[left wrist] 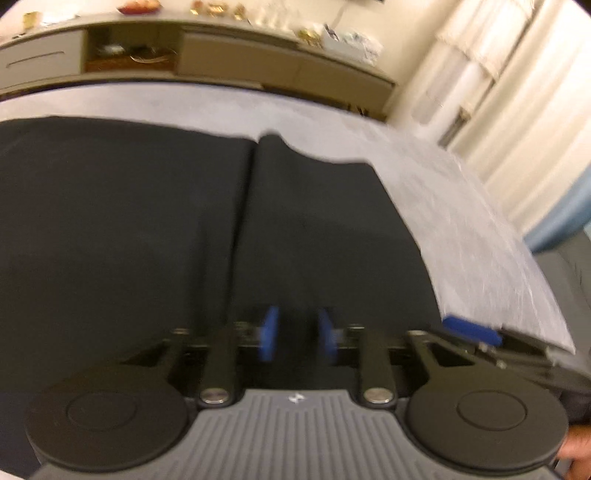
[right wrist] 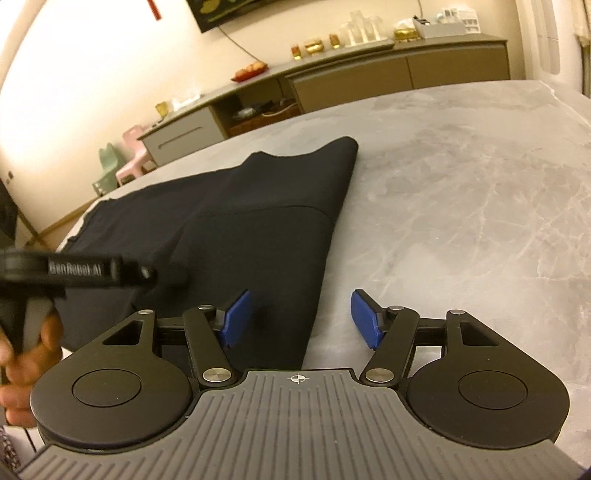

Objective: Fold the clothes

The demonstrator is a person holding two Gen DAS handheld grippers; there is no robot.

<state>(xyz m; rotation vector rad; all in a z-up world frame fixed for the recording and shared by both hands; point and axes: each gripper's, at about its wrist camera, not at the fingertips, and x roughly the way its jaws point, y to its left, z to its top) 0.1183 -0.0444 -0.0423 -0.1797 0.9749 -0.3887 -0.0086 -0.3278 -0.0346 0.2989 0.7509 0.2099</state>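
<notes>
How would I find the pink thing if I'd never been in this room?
Start at the big grey marble table with the dark folded garment lying on it. Look beyond its far left edge to the long beige sideboard against the wall. At that sideboard's left end stands a small pink stool; the one beside it is pale green.

1. We see a grey marbled table [right wrist: 461, 192] filling most of both views.
2. Behind it runs a long low sideboard [right wrist: 406, 70] with taupe doors and an open shelf compartment [right wrist: 258, 110] holding blurred items.
3. On its top we make out a red dish of food [right wrist: 250, 70], gold jars [right wrist: 314, 47] and clear glasses [right wrist: 364, 29].
4. Two small plastic chairs, one pink [right wrist: 135, 155] and one green [right wrist: 107, 162], stand by the wall.
5. Pale curtains [left wrist: 517, 92] hang at the right of the left wrist view.
</notes>
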